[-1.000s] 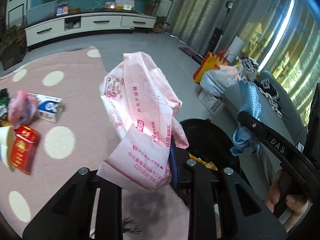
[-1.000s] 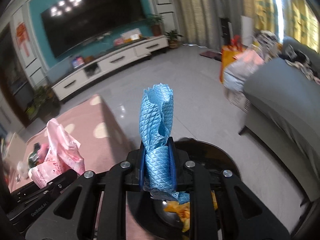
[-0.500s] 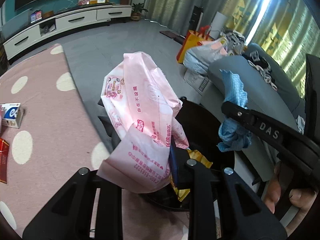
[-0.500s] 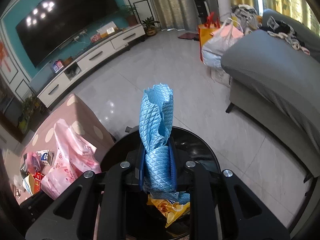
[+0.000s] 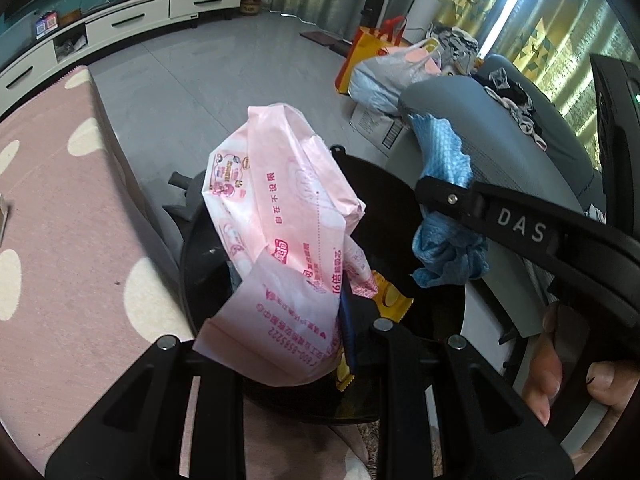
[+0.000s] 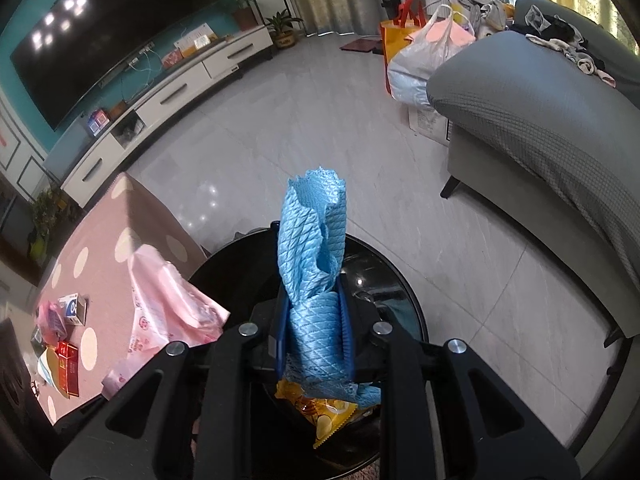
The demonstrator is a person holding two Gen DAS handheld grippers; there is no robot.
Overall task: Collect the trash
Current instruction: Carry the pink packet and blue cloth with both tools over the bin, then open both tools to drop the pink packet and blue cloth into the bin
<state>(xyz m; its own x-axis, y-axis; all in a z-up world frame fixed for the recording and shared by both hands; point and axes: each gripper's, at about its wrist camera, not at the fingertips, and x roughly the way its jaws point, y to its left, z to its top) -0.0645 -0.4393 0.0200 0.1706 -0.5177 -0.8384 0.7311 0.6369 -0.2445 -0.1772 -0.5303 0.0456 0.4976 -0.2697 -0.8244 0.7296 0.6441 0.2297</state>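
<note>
My left gripper (image 5: 320,344) is shut on a crumpled pink plastic wrapper (image 5: 280,240) and holds it over the round black trash bin (image 5: 200,248). My right gripper (image 6: 314,344) is shut on a twisted blue cloth (image 6: 316,264), also above the bin (image 6: 400,280). A yellow snack wrapper (image 6: 328,416) lies inside the bin. The right gripper with the blue cloth (image 5: 444,256) shows at the right of the left wrist view. The pink wrapper (image 6: 168,304) shows at the left of the right wrist view.
The pink dotted table (image 5: 60,240) stands left of the bin, with small boxes and wrappers (image 6: 64,344) on it. A grey sofa (image 6: 540,128) is at the right. Bags (image 6: 420,48) sit on the floor beyond. A TV cabinet (image 6: 168,92) lines the far wall.
Both grippers have moved from the table side to above the bin, still holding their items. The bin opening and the yellow wrapper now show more fully below them.
</note>
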